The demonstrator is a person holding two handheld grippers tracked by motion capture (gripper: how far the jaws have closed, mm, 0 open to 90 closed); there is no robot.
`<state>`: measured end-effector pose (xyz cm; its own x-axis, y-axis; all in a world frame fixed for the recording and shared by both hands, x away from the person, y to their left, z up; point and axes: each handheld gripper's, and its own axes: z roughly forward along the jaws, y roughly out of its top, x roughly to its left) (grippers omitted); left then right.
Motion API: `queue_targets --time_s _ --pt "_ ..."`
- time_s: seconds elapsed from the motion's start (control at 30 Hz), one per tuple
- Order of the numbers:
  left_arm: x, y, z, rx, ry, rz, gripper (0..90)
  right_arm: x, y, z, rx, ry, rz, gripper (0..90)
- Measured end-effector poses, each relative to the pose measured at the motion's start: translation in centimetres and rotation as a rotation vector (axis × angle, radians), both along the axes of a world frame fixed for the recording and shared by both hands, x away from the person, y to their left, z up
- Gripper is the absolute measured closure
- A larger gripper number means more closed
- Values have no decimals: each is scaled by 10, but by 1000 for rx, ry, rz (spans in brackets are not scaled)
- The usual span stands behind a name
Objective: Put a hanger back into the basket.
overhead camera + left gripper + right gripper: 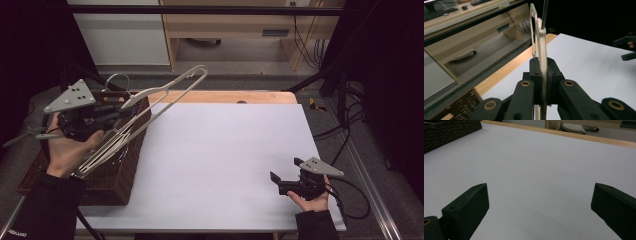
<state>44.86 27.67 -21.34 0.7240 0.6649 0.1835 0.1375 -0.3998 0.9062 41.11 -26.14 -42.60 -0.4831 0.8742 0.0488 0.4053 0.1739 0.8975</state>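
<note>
left hand-held gripper (543,75): clamps one hanger (165,97) | right hand-held gripper (540,207): jaws apart, holding nothing | one wicker basket (107,182)

The place reads as a lab or recording room rather than a home — a black metal frame (200,10) spans above the table (225,150), which is covered in plain white with a wooden edge showing beyond the left gripper (107,115). Past that far edge stand light wooden desks (240,25) and a white cabinet (120,35) on grey carpet. Loose black cables (345,130) trail over the floor to the right of the right gripper (286,172) — test-rig clutter.
</note>
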Motion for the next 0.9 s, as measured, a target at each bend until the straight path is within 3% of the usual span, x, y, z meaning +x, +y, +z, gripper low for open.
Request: queue_targets --time_s 0.17,0.2,0.3,0.43,0.73,0.9 --pt "7 34 -8 14 1 49 857 1 1 -1 9 3 6 22" --pt "7 34 -8 14 1 49 857 1 1 -1 9 3 6 22" --pt "12 54 -18 50 13 94 857 1 2 -1 6 9 5 22" --pt "15 74 -29 62 18 128 857 2 2 -2 -6 9 7 23" --pt "23 106 -45 91 35 176 857 2 2 -2 -10 8 4 22" --pt "29 126 -59 90 65 212 857 1 2 -1 -5 -1 11 21"
